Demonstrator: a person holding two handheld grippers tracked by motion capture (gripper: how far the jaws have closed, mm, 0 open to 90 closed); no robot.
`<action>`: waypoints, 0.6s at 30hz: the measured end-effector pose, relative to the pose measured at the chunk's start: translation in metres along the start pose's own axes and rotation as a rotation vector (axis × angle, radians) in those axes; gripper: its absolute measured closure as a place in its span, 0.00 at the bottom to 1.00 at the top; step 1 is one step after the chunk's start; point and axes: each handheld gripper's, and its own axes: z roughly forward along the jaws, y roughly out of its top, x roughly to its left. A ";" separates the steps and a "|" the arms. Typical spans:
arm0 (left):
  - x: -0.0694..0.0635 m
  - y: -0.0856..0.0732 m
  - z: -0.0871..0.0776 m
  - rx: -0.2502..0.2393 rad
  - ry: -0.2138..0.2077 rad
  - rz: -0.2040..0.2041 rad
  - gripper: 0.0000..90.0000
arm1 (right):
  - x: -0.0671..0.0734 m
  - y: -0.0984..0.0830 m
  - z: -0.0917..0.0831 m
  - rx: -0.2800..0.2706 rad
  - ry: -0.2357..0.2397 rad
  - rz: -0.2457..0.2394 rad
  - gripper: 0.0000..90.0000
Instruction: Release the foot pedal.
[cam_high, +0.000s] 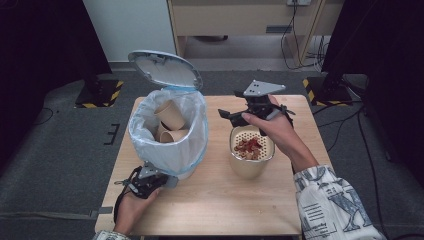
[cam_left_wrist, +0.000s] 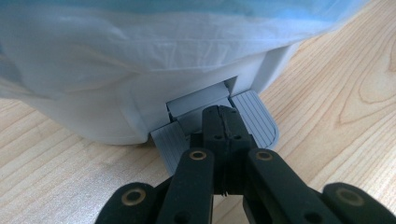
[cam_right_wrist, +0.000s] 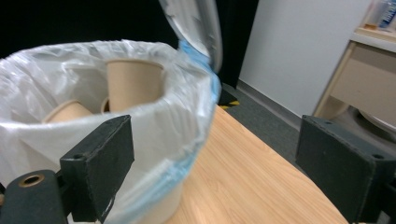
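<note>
Nearest the high camera: a patterned sleeve (cam_high: 334, 202) at the bottom right, and a bare left hand (cam_high: 131, 209) at the near left edge of the wooden table (cam_high: 215, 210).

Left gripper (cam_high: 145, 182) low at the near foot of the pedal bin (cam_high: 170, 132), jaws pressed fully together with nothing between them, tips down on the grey ribbed pedal (cam_left_wrist: 254, 116) in the left gripper view, just under the bin's white wall. Pedal split visibly to either side of the closed tips. Bin lid (cam_high: 165, 69) tilted up and back, standing open at the far side.

Bin on the left half of the table, lined with a thin white bag (cam_high: 192, 145) with a blue edge folded over the rim. Inside, brown paper cups (cam_high: 170, 114): one upright-leaning above, others lying lower, mouths toward the viewer.

Right gripper (cam_high: 235, 116) up off the table, just right of the bin and above the far rim of a beige container (cam_high: 251, 162), held level and pointing left toward the bin. Jaws wide apart and empty; in the right gripper view the two black pads (cam_right_wrist: 109, 161) frame the bag's rim and the cups (cam_right_wrist: 133, 84), touching neither. Grey three-cornered plate (cam_high: 262, 88) on top.

Beige container to the right of the bin, apart from it, holding a perforated insert with reddish-brown scraps (cam_high: 248, 146) piled on it.
</note>
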 end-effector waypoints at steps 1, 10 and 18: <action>0.000 0.000 0.000 0.000 0.001 0.001 1.00 | 0.000 0.000 0.000 0.000 0.000 0.000 0.13; -0.004 -0.001 -0.008 0.008 0.038 0.011 0.90 | -0.017 -0.017 -0.020 0.002 -0.049 0.031 0.13; 0.006 -0.012 -0.035 -0.067 0.098 -0.089 0.74 | -0.030 -0.030 -0.037 0.011 -0.092 0.048 0.13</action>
